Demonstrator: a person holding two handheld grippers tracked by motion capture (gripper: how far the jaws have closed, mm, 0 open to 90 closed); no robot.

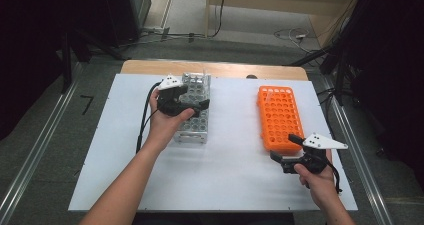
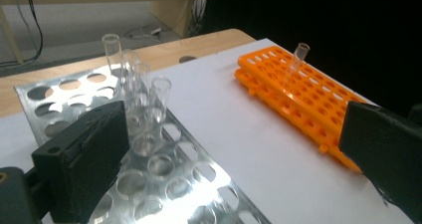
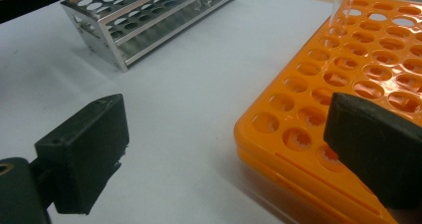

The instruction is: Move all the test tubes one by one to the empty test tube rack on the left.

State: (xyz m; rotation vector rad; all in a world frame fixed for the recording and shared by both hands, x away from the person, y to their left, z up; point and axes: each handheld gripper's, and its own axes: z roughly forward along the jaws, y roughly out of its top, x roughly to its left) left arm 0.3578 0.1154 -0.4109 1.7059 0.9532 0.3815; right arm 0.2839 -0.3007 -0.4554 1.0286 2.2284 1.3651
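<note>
Jaws wide, left tool (image 1: pixel 192 97) hovers over metal rack (image 1: pixel 196 130) holding glass tubes (image 2: pixel 142 87); right tool (image 1: pixel 286 150), also wide, sits at orange rack (image 1: pixel 279 116) near edge; bare counter (image 1: pixel 232 135) between racks.

A shiny, perforated metal test-tube rack (image 1: pixel 194 116) is seen left of centre on the white counter (image 1: pixel 230 170), its long side running away from the person. Four clear, empty glass tubes (image 2: pixel 160 99) are held upright in holes at its far end, clustered together. The rack's remaining holes are left unfilled.
</note>
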